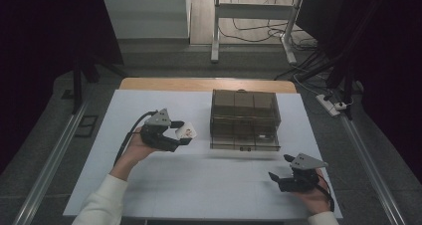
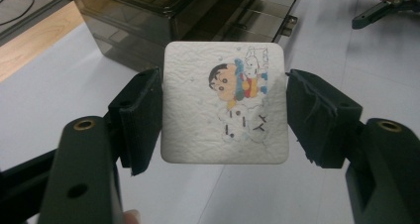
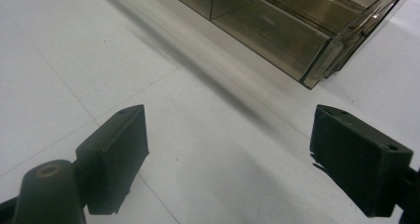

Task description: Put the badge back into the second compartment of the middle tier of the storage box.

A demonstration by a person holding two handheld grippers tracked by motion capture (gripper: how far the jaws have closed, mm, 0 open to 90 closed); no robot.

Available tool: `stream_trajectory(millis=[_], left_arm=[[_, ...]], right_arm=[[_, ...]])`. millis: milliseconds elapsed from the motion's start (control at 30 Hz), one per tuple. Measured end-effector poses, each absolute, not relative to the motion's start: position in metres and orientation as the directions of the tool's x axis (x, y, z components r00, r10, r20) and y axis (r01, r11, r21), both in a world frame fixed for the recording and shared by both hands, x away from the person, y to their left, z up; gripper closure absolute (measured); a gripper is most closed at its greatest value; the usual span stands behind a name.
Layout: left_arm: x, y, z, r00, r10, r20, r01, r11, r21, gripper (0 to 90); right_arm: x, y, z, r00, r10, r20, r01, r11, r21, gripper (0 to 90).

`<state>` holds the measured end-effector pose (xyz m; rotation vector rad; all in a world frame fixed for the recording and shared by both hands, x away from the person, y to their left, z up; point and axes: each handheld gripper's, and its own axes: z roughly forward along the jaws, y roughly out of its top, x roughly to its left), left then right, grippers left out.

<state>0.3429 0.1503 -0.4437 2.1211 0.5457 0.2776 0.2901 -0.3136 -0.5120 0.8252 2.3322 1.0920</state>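
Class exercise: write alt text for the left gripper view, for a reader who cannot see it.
A white square pad printed with a cartoon child is gripped by its side edges between the left gripper's black jaws. Behind it, a smoky transparent plastic box sits on the white table.

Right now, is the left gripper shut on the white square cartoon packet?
Shut on it: the left gripper has a jaw against each side of the white packet.

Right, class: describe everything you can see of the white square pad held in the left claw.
The white square pad has rounded corners and a crinkled, paper-like face printed with a colourful cartoon child and small figures. It looks soft and fairly thick. The left claw grips it by two opposite edges, lifted off the white table, just left of the smoky transparent drawer box.
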Motion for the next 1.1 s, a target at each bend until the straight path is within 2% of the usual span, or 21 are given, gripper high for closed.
stream_trajectory(millis=[1100], left_arm=[[0.342,0.097,-0.439,0.893,0.449,-0.013,0.268,-0.510,0.817,33.1]], right_arm=[[0.290,-0.315,-0.511,-0.735,0.670,-0.107,0.325,0.486,0.811,14.9]])
